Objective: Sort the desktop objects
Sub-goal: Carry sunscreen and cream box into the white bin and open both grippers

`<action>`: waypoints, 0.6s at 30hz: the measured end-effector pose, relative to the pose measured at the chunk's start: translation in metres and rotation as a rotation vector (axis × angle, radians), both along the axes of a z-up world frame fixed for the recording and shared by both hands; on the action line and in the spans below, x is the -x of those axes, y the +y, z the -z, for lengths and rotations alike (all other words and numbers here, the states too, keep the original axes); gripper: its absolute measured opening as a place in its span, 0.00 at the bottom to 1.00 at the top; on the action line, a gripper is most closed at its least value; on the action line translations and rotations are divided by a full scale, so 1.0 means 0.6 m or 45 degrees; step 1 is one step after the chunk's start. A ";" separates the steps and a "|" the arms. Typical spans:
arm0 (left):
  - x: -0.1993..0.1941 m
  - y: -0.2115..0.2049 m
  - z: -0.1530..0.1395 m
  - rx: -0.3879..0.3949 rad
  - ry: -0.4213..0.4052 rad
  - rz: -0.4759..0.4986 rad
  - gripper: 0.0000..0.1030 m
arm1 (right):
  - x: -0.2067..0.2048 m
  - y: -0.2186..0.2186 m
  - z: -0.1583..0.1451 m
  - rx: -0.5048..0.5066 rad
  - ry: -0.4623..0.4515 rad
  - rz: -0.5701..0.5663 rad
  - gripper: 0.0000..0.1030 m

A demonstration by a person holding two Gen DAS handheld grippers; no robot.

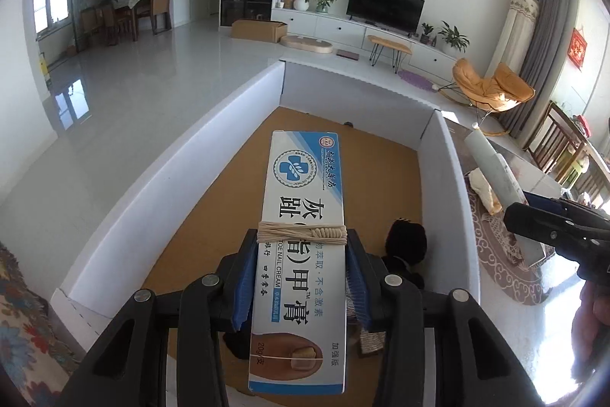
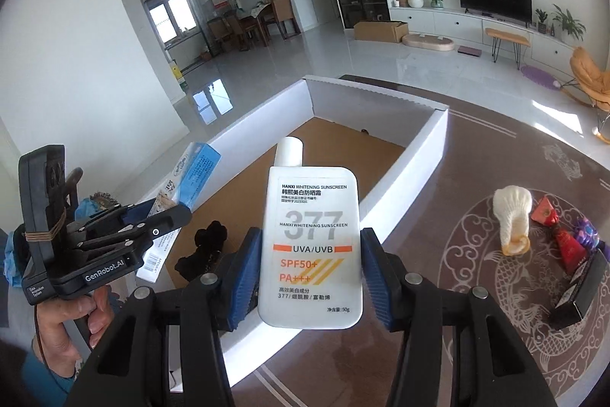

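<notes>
My left gripper (image 1: 301, 246) is shut on a blue and white nail cream box (image 1: 301, 201) and holds it above the white-walled box (image 1: 183, 155) with a brown floor. My right gripper (image 2: 310, 254) is shut on a white sunscreen bottle (image 2: 310, 243) and holds it over the near right wall of the same box (image 2: 404, 185). The left gripper with the cream box (image 2: 190, 174) also shows at the left of the right wrist view. The bottle (image 1: 492, 170) and right gripper show at the right of the left wrist view. A black furry object (image 1: 406, 239) lies inside the box.
On the patterned table to the right lie a white knitted item (image 2: 512, 216), red packets (image 2: 564, 239) and a black box (image 2: 583, 288). A floral cloth (image 1: 23, 330) lies left of the box. The living room floor lies beyond.
</notes>
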State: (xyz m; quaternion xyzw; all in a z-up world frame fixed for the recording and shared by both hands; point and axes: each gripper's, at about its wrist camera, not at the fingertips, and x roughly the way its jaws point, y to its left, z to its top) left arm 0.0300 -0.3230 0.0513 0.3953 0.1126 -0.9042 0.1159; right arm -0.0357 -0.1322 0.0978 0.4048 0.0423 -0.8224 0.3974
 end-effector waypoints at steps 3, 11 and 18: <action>0.008 -0.045 0.046 0.014 -0.119 -0.061 0.43 | -0.006 -0.078 0.037 -0.054 -0.021 -0.047 0.50; -0.013 -0.020 0.065 -0.021 -0.085 -0.086 0.58 | -0.004 -0.100 0.092 0.004 -0.064 -0.013 0.71; -0.030 0.182 -0.027 -0.060 0.155 0.236 0.63 | -0.052 0.106 0.088 -0.003 0.254 0.138 0.89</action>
